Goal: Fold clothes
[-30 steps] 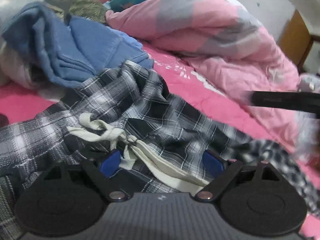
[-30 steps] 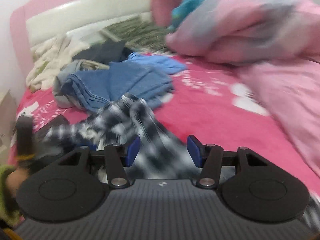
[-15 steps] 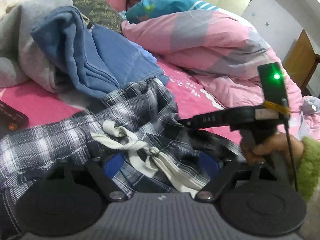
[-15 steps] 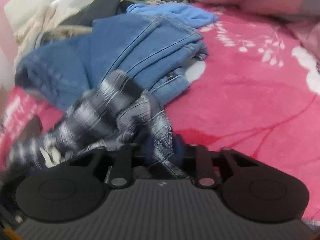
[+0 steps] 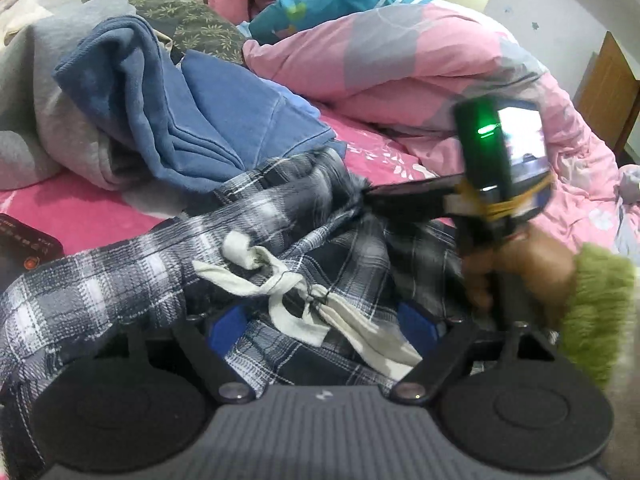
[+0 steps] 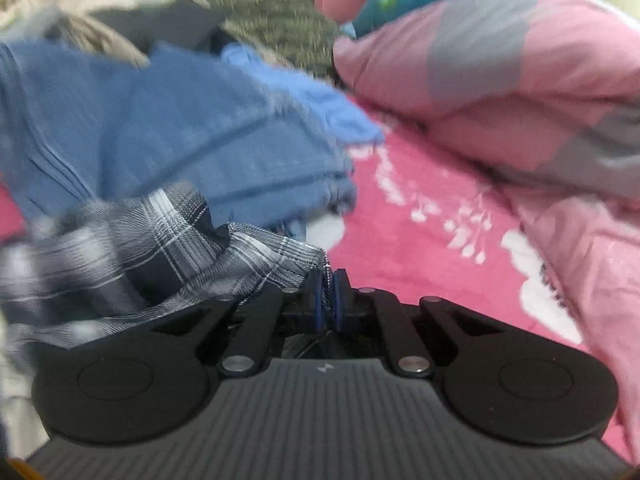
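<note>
The right gripper has its fingers pressed together on a thin edge of the plaid garment, the blue pads squeezing a sliver of checked cloth between them. From that pinch the fabric runs away to the left in loose, rumpled folds, so the grip looks meant to draw one edge out and straighten it. The left gripper has its fingers spread wide, one blue pad on each side of the waist area, where a knotted white drawstring lies between them; nothing is clamped there, and it seems poised to take a second hold. The garment lies bunched on the pink bed, touching a heap of blue clothes behind it, with a pink and grey quilt piled further back. The person's hand, in a green fuzzy sleeve, steers the right gripper from the side. Folding itself appears not yet begun.
</note>
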`<action>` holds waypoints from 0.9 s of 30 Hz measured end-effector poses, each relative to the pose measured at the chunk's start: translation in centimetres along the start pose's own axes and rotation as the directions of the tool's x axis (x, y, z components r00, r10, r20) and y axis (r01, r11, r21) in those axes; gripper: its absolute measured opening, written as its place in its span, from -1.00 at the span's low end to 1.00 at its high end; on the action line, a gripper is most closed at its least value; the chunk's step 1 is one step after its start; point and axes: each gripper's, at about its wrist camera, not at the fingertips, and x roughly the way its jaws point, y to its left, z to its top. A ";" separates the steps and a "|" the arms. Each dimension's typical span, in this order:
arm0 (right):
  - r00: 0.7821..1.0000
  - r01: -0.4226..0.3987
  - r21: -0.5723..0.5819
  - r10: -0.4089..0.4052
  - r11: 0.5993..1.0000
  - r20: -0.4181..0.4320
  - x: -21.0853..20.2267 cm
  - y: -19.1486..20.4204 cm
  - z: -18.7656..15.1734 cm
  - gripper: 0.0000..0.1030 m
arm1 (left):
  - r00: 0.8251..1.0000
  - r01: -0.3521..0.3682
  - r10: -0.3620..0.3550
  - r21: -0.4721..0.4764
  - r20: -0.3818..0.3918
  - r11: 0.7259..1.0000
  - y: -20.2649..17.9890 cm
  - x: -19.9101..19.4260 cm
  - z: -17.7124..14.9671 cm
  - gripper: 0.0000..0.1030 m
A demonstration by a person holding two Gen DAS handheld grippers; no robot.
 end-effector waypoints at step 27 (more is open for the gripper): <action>0.979 0.036 0.380 0.043 0.924 -0.197 -7.2 -16.0 -9.1 -0.15 | 0.984 0.176 -0.164 0.184 -0.074 0.967 -3.6 -0.5 -2.6 0.75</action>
